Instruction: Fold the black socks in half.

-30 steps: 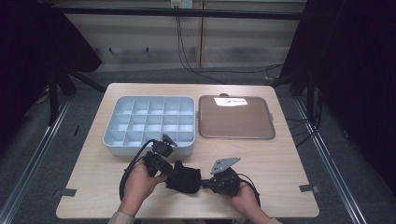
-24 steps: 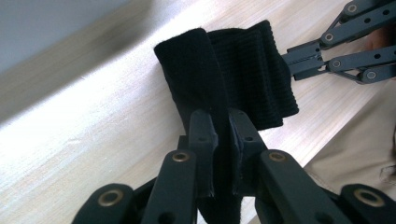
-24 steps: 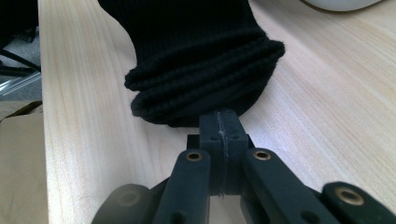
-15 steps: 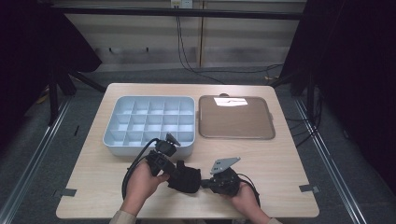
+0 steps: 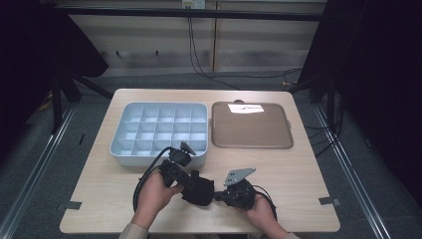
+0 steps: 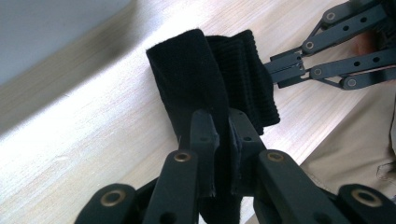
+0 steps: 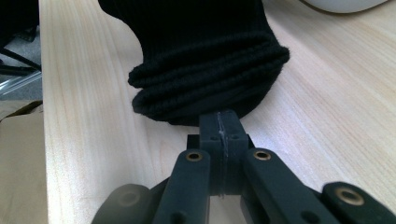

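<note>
My left gripper (image 6: 223, 140) pinches a black knit cloth (image 5: 199, 189), fabric clamped between the jaws. My right gripper (image 7: 223, 125) has its jaws pressed together at the cloth's ribbed edge; I cannot tell whether fabric is caught. The cloth sits on the wooden table (image 5: 298, 169), just nearer me than the pale divided bin (image 5: 159, 130). Right of the bin lies a brown tray (image 5: 251, 127).
</note>
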`<control>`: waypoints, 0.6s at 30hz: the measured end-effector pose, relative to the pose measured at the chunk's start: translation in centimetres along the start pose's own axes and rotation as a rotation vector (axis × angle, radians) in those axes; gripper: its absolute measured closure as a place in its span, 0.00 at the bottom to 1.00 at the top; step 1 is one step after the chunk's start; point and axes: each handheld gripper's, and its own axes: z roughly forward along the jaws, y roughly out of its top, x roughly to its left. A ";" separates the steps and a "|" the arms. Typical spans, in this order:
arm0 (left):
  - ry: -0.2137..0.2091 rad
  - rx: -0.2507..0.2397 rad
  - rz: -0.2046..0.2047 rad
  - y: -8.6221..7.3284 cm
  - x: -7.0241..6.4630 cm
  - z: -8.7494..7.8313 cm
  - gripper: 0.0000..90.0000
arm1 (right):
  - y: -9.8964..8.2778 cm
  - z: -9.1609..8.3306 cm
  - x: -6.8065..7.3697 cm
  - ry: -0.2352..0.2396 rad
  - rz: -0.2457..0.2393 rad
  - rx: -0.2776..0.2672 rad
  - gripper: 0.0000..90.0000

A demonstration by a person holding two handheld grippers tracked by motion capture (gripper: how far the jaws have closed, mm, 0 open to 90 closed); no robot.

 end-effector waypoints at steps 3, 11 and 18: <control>0.000 0.000 0.002 0.1 -0.1 0.1 0.92 | 0.0 0.0 0.0 0.000 0.000 0.001 1.00; -0.004 0.007 0.016 0.4 -0.4 0.4 0.92 | 0.0 0.1 0.1 0.002 0.000 -0.002 1.00; -0.005 0.007 0.011 0.4 -0.5 0.5 0.92 | 0.0 0.1 0.1 0.004 0.002 -0.001 1.00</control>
